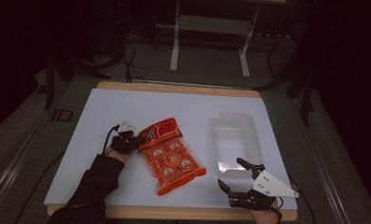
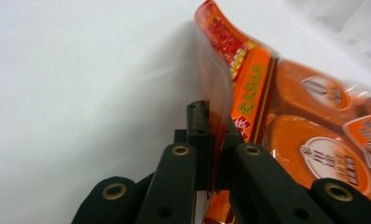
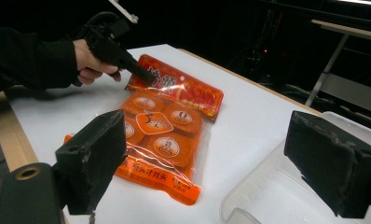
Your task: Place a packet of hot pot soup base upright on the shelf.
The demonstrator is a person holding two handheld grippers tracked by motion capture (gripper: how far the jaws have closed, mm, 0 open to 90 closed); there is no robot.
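I'm pinching the bag's (image 1: 171, 154) top corner w/ my left gripper (image 1: 136, 140) to lift it; right gripper (image 1: 234, 175) is waiting open beside the tray (image 1: 234, 122).

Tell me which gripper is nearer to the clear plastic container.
Right. The right gripper hangs open at the near end of the clear plastic container; the left gripper is across the table, shut on the orange snack bag.

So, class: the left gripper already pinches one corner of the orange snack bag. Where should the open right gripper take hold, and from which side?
Probably the flat sealed strip at the near end of the orange snack bag, coming from the right gripper's side. That edge is thin film, free of the round cups, opposite the left gripper's pinch, and faces away from the clear tray.
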